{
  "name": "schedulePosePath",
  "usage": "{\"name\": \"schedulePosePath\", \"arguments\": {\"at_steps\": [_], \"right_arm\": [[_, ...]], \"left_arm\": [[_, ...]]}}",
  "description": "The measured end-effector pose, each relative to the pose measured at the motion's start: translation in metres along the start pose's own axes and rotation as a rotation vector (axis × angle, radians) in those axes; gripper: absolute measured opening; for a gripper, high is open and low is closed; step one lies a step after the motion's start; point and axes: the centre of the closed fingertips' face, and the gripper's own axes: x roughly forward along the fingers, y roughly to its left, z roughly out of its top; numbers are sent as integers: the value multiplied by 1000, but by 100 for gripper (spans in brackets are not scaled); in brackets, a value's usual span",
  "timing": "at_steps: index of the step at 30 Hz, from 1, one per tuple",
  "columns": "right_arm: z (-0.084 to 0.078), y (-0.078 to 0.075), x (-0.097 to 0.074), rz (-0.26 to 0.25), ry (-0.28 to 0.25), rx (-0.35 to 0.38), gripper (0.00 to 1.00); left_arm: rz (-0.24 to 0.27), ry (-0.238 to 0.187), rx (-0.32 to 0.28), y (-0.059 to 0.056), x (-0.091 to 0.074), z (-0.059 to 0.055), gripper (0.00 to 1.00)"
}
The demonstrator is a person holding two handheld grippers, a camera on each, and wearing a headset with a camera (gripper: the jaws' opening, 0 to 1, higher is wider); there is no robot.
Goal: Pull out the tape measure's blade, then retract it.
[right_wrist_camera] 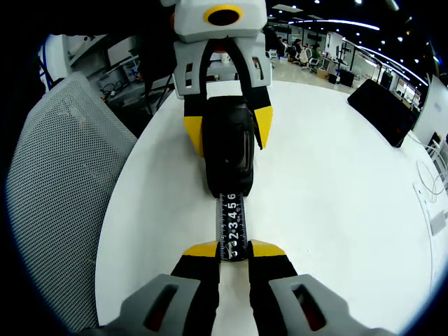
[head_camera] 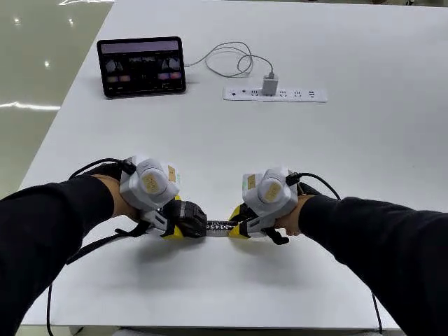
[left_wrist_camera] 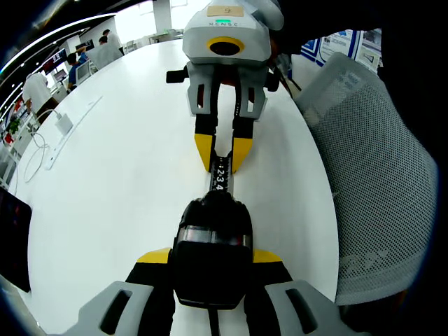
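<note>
Gripping the black tape measure (left_wrist_camera: 212, 245) from both sides, the left gripper (head_camera: 180, 220) sits at the near edge of the white table (head_camera: 315, 154). Its yellow-tipped jaws are closed only as far as the casing allows. In the left gripper view the casing lies between them with its mouth pointing away.

A short length of blade (right_wrist_camera: 233, 220), white with black printed numerals, runs straight out of that mouth. It bridges the small gap to the right gripper (head_camera: 238, 227), which faces the left one head-on. The right gripper's jaws are pinched almost together on the blade's free end, with only the strip between the tips. I cannot tell whether the casing rests on the table or is held just above it. A grey mesh chair (left_wrist_camera: 371, 182) stands just off the near table edge.

Farther out the tabletop lies bare through its middle. Toward the far side lies a white power strip (head_camera: 275, 94) with a white charger (head_camera: 269, 84) plugged into it. A looped white cable (head_camera: 227, 59) leads from the charger to a dark tablet (head_camera: 142, 66), which is propped upright with its screen lit.
</note>
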Motion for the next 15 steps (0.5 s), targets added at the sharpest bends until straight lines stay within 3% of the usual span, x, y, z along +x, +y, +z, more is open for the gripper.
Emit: {"name": "schedulePosePath", "arguments": {"at_steps": [15], "right_arm": [[-10,-1,-9,0,9,8,10]], "left_arm": [[7,-1,-6,0,0,-1,34]]}}
